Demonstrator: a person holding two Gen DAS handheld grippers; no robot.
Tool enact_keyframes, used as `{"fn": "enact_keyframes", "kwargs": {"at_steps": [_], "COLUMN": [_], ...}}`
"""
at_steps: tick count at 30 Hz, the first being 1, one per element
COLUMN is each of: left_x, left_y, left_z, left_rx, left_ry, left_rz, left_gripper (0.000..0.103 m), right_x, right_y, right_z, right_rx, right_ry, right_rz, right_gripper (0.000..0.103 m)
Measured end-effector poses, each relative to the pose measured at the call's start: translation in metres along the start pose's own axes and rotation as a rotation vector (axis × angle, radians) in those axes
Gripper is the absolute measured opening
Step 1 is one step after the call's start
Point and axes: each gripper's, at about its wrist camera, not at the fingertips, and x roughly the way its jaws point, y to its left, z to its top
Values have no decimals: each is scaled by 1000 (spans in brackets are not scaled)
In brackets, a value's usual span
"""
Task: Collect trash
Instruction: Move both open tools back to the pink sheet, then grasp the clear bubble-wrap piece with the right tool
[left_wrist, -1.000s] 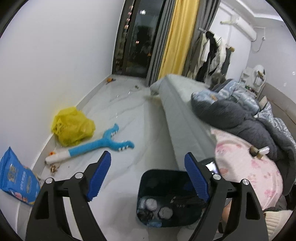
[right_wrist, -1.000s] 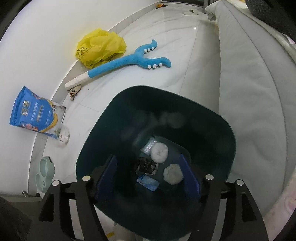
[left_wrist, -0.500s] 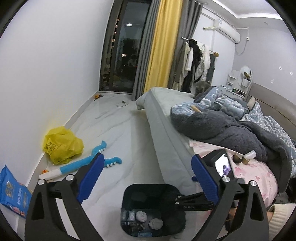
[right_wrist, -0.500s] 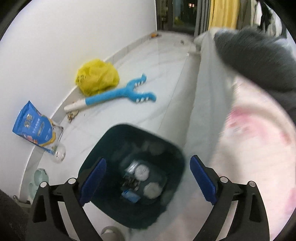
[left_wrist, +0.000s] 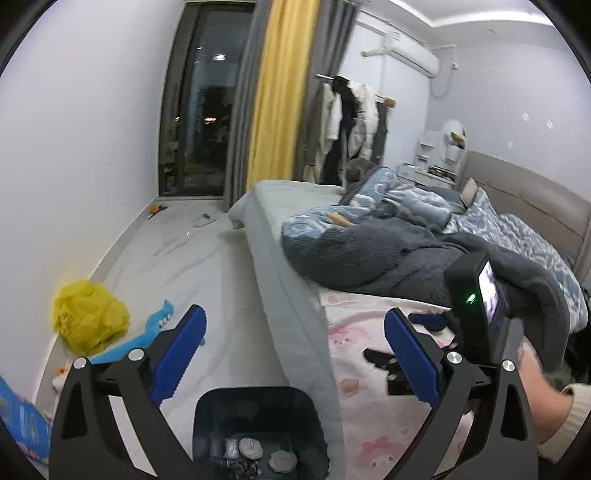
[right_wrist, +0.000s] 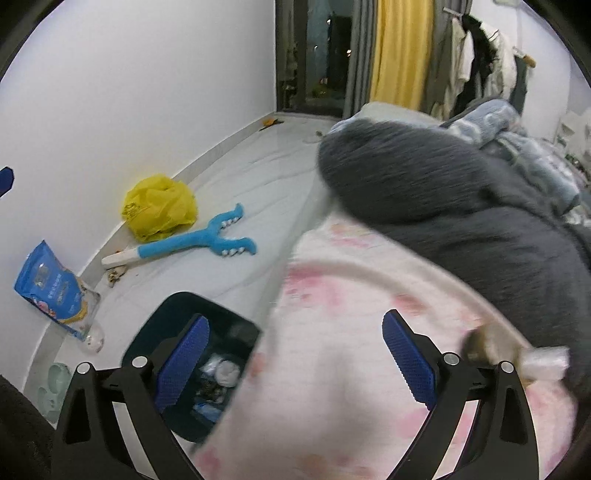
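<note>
Your left gripper (left_wrist: 293, 356) hangs above the dark bin (left_wrist: 258, 424) on the floor beside the bed (left_wrist: 369, 369), jaws spread, empty. Your right gripper (right_wrist: 295, 363) is over the pink sheet, jaws released; a brown-and-white scrap (right_wrist: 517, 354) lies just right of it.

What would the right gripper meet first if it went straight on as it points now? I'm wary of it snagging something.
Most likely the pink patterned bed sheet, which fills the gap between the open right gripper fingers. The picture is blurred, so depth is uncertain.
</note>
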Motion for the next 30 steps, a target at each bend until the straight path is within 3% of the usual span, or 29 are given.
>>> {"fn": "enact_keyframes", "kwargs": {"at_steps": [20, 30], "left_x": [70, 102], "left_y": [-50, -86], "left_z": [-14, -17], "left_rx": [12, 46], "left_ry": [99, 139], "left_rz": [-187, -281], "left_gripper": [98, 98], "right_x": [-42, -47], "right_y": [-131, -186], "right_z": [-15, -34], "right_rx": [69, 172], "right_ry": [-70, -87], "right_rz": [-143, -91], "right_gripper": [96, 96]}}
